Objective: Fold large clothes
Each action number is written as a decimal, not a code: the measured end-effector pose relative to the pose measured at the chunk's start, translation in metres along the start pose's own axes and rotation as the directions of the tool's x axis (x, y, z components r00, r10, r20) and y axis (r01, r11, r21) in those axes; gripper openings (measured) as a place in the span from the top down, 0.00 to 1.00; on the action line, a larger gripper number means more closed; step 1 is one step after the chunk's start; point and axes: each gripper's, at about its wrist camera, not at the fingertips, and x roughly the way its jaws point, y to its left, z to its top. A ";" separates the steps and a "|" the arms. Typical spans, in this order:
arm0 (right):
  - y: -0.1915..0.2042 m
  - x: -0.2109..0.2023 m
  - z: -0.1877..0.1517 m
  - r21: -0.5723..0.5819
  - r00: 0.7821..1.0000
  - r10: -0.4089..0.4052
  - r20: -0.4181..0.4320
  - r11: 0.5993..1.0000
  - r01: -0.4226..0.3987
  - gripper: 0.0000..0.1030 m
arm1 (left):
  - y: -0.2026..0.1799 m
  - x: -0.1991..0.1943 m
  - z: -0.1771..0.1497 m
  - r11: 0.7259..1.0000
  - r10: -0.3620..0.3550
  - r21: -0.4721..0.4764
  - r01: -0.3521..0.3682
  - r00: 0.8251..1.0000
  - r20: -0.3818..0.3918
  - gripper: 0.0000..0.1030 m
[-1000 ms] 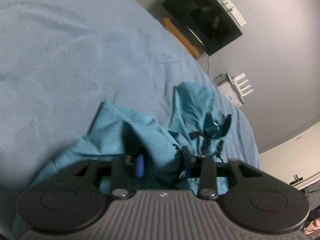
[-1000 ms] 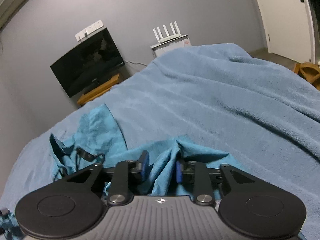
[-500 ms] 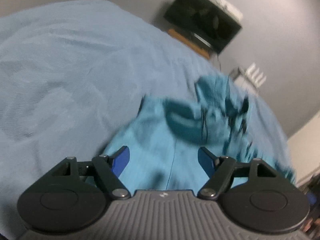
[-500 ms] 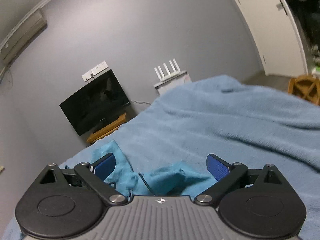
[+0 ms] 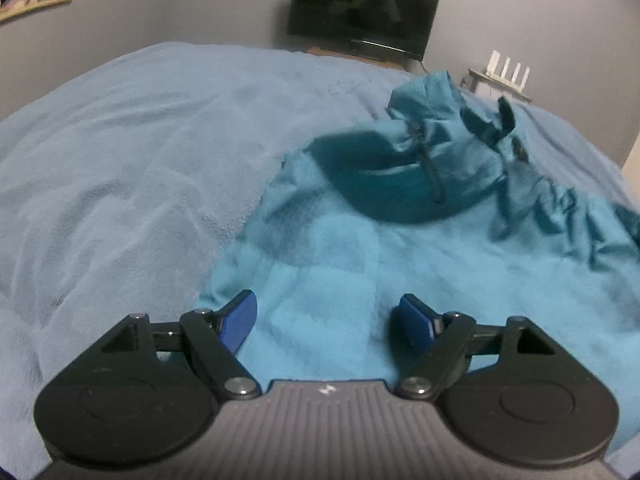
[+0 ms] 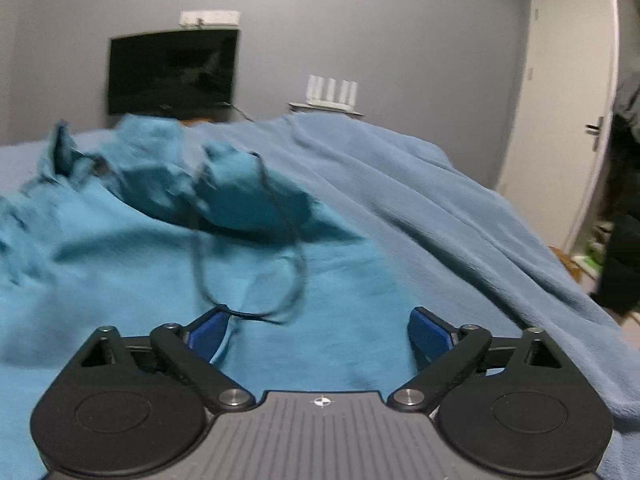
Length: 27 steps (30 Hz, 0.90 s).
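Observation:
A large teal garment [image 5: 360, 248] lies spread on the light blue blanket [image 5: 120, 152], with its crumpled hood part [image 5: 420, 168] bunched at the far end. My left gripper [image 5: 326, 308] hovers low over the garment's near left edge. Its jaws are opening and nothing sits between the pads. In the right wrist view the same garment [image 6: 120, 264] fills the left half. A dark drawstring [image 6: 296, 264] loops across it and passes close by the left fingertip. My right gripper [image 6: 318, 320] stands wide, its jaws closing slightly, with only flat cloth below them.
The blanket [image 6: 440, 220] covers the whole bed and drops off at the right. A dark TV [image 5: 362, 12] hangs on the grey wall, a white router [image 5: 506, 70] beside it. A white door [image 6: 560, 80] and a dark hanging coat [image 6: 624, 240] are on the right.
Both grippers were shut on bunched teal cloth; both have let go and spread wide. The garment has dropped and flattened on the bed. Both hands rolled level and sank.

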 end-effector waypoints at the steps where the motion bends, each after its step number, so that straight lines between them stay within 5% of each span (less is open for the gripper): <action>1: -0.006 0.007 -0.003 0.020 0.999 -0.040 -0.014 0.999 0.040 0.08 | 0.000 0.004 -0.001 1.000 0.002 0.010 -0.002 1.000 0.007 0.21; 5: -0.042 0.018 -0.010 0.208 0.995 -0.024 -0.098 0.977 0.044 0.08 | 0.002 0.009 -0.005 1.000 -0.007 -0.007 0.008 1.000 0.010 0.20; 8: -0.044 0.019 -0.014 0.239 0.990 -0.021 -0.141 0.969 0.054 0.08 | 0.003 -0.003 -0.004 1.000 0.000 -0.004 0.000 1.000 0.018 0.20; 16: -0.054 -0.025 -0.019 0.323 0.995 0.012 -0.099 0.946 0.021 0.11 | 0.011 -0.071 -0.010 0.994 -0.004 -0.107 0.009 0.999 0.041 0.20; 22: -0.103 -0.071 -0.039 0.565 0.985 0.121 -0.126 0.825 -0.029 0.07 | 0.030 -0.107 -0.034 0.944 -0.089 -0.320 0.085 0.996 0.002 0.20; 27: -0.113 -0.086 -0.058 0.661 0.945 0.281 -0.168 0.743 -0.104 0.07 | 0.036 -0.116 -0.054 0.875 -0.198 -0.461 0.145 0.978 -0.068 0.20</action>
